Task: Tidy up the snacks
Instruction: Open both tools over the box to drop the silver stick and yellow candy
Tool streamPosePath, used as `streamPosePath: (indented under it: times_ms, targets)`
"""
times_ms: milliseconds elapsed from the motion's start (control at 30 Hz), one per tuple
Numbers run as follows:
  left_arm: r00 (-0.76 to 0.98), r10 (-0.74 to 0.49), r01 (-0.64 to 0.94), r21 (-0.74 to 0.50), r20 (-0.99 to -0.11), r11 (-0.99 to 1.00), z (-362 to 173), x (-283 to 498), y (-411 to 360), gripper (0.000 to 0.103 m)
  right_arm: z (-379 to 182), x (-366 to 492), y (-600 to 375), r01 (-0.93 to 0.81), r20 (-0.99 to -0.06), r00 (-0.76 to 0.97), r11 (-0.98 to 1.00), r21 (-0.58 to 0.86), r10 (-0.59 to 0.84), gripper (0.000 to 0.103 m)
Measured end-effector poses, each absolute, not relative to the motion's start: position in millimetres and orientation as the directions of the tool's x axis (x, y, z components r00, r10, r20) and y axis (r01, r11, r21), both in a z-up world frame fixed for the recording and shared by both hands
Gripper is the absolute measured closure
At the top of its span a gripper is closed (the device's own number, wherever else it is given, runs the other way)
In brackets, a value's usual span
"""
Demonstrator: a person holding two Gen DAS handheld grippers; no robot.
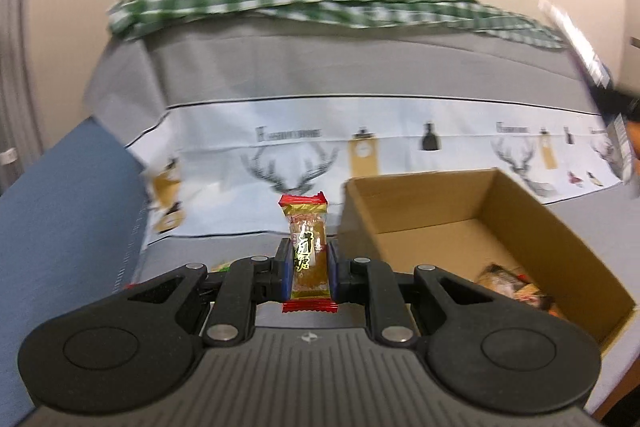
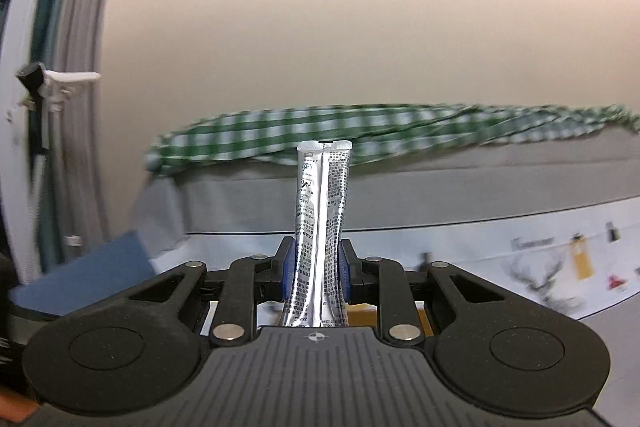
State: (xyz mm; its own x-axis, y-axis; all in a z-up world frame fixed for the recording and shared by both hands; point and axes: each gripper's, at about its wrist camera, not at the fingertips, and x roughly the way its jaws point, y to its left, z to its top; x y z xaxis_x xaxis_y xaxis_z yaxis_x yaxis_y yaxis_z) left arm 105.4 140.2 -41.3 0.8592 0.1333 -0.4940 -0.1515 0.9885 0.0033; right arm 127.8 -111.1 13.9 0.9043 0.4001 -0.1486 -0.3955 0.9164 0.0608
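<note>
pinching an orange candy bar in a red-edged wrapper, the left gripper holds it upright, just left of an open cardboard box with wrapped snacks inside. right gripper clamps a silver stick sachet upright before a green checked cloth.

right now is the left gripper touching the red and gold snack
Touching. The left wrist view shows the left gripper with both blue fingers pressed against the sides of the red and gold snack, holding it upright.
</note>
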Motion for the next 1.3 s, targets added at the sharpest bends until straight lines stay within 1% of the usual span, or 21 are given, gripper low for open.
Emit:
streamPosePath:
  times_ms: [67,133,200,333,467,733,967,1300]
  targets:
    - [0.869,0.11,-0.127,-0.003,-0.483,0.992,-42,109,129,0.084,1,135,-124,-0.356,-0.18,0.913,0.931,0.087,0.366,0.08]
    - [0.879,0.083,-0.099,-0.008,-0.469,0.995,-42,113,117,0.084,-14,144,-134,-0.335,-0.238,0.905,0.935,0.117,0.353,0.08]
    - [0.889,0.058,-0.073,-0.016,-0.454,0.997,-42,119,106,0.084,-23,150,-139,-0.324,-0.272,0.899,0.939,0.114,0.343,0.08]
    - [0.91,0.013,-0.031,-0.036,-0.414,0.999,-39,128,85,0.084,-29,155,-141,-0.336,-0.27,0.897,0.936,0.102,0.351,0.08]
    - [0.916,-0.036,0.01,-0.066,-0.399,0.998,-39,139,64,0.085,-34,159,-146,-0.339,-0.285,0.893,0.937,0.083,0.348,0.08]
    - [0.915,-0.11,0.104,-0.037,-0.388,0.994,-45,163,23,0.085,-40,164,-160,-0.303,-0.3,0.904,0.952,0.05,0.304,0.08]
    - [0.908,-0.109,0.07,-0.11,-0.405,0.991,-49,184,28,0.085,-44,169,-164,-0.288,-0.317,0.903,0.956,0.051,0.289,0.08]
    - [0.903,-0.07,0.004,-0.156,-0.424,0.988,-49,200,44,0.084,-48,172,-155,-0.292,-0.324,0.902,0.956,0.033,0.286,0.079]
